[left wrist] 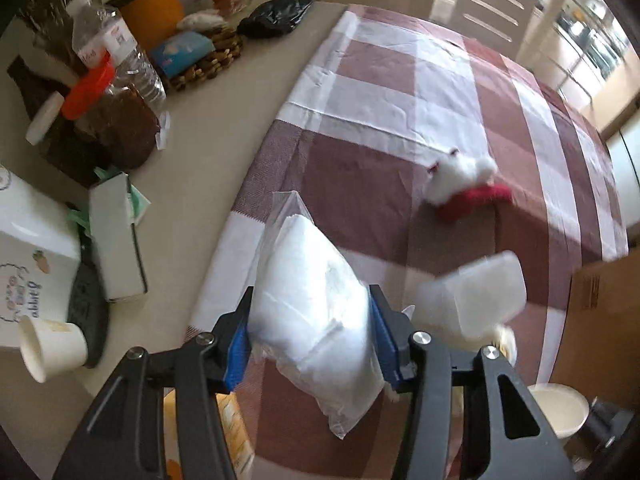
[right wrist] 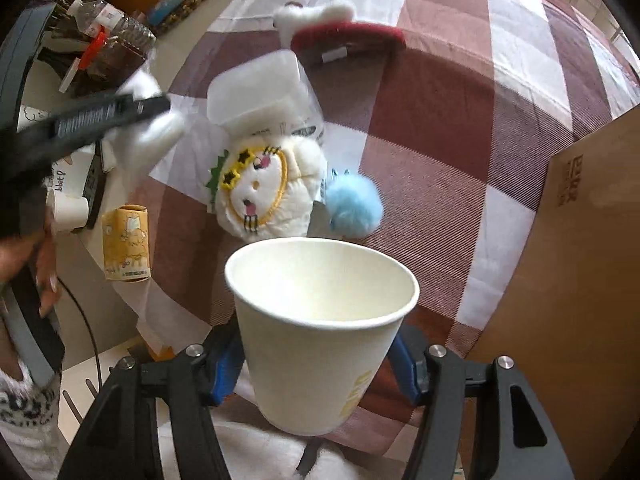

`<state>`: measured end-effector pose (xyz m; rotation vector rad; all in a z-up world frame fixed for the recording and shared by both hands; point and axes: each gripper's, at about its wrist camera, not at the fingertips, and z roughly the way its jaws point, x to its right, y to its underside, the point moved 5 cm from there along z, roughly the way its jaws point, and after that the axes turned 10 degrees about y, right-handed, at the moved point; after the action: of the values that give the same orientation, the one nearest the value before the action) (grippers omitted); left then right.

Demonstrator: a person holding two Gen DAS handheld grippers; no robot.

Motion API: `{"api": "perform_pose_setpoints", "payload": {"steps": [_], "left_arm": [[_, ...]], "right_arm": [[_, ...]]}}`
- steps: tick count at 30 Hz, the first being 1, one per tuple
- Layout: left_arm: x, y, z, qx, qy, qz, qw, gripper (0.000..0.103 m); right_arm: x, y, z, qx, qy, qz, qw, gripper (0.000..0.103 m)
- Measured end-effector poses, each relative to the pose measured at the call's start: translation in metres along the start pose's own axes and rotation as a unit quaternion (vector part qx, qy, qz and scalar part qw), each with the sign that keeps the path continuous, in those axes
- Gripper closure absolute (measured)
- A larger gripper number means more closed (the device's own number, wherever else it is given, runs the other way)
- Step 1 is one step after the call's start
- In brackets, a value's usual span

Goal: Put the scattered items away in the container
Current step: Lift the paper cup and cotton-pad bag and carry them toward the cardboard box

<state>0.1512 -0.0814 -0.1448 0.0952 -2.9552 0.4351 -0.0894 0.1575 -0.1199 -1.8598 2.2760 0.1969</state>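
While left gripper [left wrist: 310, 334] clamps white packet [left wrist: 312, 300], right gripper [right wrist: 316, 364] grips paper cup [right wrist: 320, 320], cup base hidden.

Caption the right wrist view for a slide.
Right gripper holds an empty paper cup above the checked cloth, with a plush toy and blue pompom lying beyond.

Off the checked cloth [left wrist: 400, 92]: water bottle [left wrist: 116, 52]; wicker basket [left wrist: 208, 60]; black bag [left wrist: 276, 14]; white chairs [left wrist: 492, 12] behind.
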Motion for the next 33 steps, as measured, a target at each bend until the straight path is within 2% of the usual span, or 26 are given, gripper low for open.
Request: {"api": "perform_pose_setpoints", "payload": {"steps": [11, 12, 13, 17, 25, 33], "left_arm": [[0.012, 0.031, -0.059, 0.001, -0.005, 0.065, 0.9979, 0.050], [0.014, 0.033, -0.064, 0.000, -0.003, 0.069, 0.9976, 0.050], [0.016, 0.035, -0.068, -0.002, -0.002, 0.073, 0.9973, 0.050], [0.023, 0.042, -0.077, -0.008, 0.003, 0.089, 0.9959, 0.050], [0.050, 0.051, -0.099, -0.009, 0.020, 0.115, 0.9931, 0.050], [0.078, 0.051, -0.109, -0.016, 0.034, 0.140, 0.9894, 0.050]], "right_arm": [[0.003, -0.011, -0.040, 0.036, 0.014, -0.008, 0.999, 0.040], [-0.011, -0.014, -0.036, 0.039, 0.015, -0.009, 0.999, 0.040], [-0.009, -0.013, -0.040, 0.040, 0.016, -0.011, 0.999, 0.040], [0.001, -0.015, -0.056, 0.047, 0.002, -0.003, 0.999, 0.040], [0.012, -0.017, -0.096, 0.082, 0.002, 0.004, 0.997, 0.040], [0.029, -0.011, -0.121, 0.099, 0.000, 0.015, 0.995, 0.040]]}}
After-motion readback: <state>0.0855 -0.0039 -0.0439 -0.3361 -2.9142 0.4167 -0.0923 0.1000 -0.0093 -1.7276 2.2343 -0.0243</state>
